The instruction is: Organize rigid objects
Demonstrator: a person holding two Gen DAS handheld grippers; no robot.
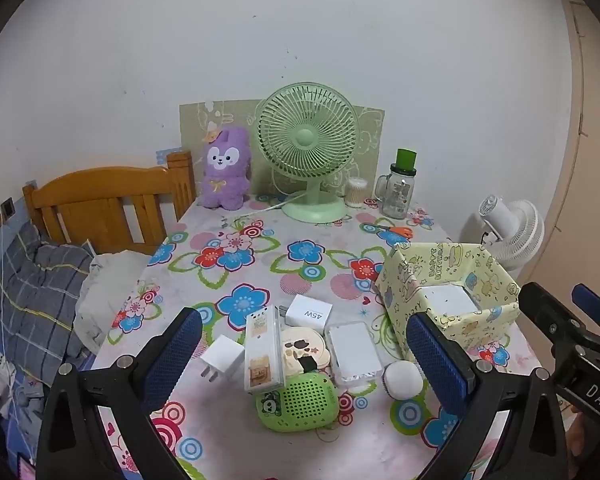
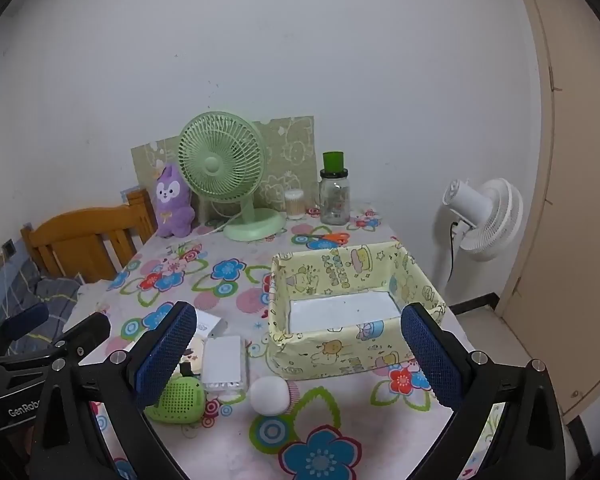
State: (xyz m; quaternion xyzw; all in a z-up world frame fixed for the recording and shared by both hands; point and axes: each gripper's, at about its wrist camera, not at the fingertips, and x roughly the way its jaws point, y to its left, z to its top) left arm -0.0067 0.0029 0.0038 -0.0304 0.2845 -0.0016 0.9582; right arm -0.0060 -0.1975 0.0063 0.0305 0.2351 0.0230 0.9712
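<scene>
Your worktop, covered in a floral-print cloth, carries everything. At its right side sits the open yellow cartoon-print paper box, with nothing inside on its white floor. Left of the box lies a cluster of small rigid things: a tall clear plastic case with a cream card inside, a flat white rectangular case, a green perforated oval speaker nearest you, a white charger block marked 45W, a round cream compact touching the speaker, a white plug adapter and a white ball-shaped gadget just beside the box. Your left hand-held gripper hovers over the cluster, jaws spread fully, holding nothing. Your right hand-held gripper hangs before the box, equally wide and holding nothing
</scene>
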